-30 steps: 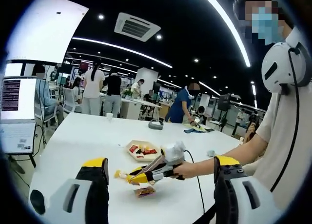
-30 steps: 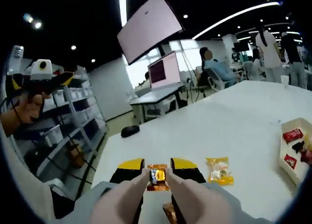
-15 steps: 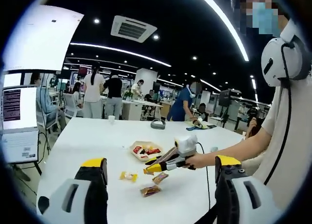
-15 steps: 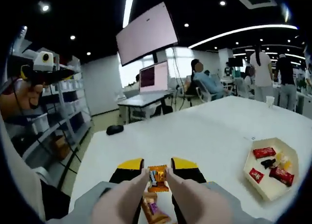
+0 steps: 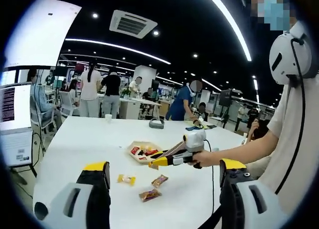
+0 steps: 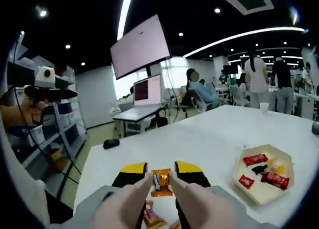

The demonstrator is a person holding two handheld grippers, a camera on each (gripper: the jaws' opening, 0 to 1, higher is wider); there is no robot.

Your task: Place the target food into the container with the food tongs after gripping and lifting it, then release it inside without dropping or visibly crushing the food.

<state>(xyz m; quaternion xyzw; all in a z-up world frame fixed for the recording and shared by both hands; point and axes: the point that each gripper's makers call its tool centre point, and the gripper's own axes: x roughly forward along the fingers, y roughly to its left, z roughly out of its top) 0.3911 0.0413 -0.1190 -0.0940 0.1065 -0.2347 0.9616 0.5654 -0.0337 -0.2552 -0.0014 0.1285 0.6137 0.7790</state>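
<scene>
Candy (image 6: 161, 181), orange-wrapped, sits clamped between the jaws of the right gripper (image 6: 161, 178), lifted clear of the white table (image 6: 209, 139). In the left gripper view that same right gripper (image 5: 155, 165) hangs over the table just short of the tray (image 5: 143, 151), the person's hand (image 5: 199, 159) on its grip, w/ the yellow tips pointing toward the tray.

Tray (image 6: 263, 175) is a pale hexagonal dish lying toward the table's right side in the right gripper view, already holding red-wrapped pcs and a couple of yellow ones. Three loose wrapped sweets lie on the table in front of the tray in the left gripper view: yellow one (image 5: 125, 179), brown one (image 5: 159, 180), another (image 5: 149, 194) nearest the near edge.

Left gripper (image 5: 164, 189) is held up and away from the work, jaws wide apart, nothing between them.

Risks, as I judge them: grip looks to be on the wrapper's narrow middle, so a tilt or quick swing during the carry could let it slip out short of the tray. Squeezing harder to stop that would dent the sweet. Letting go too high or over the rim could bounce it off the pcs already inside and out onto the table
</scene>
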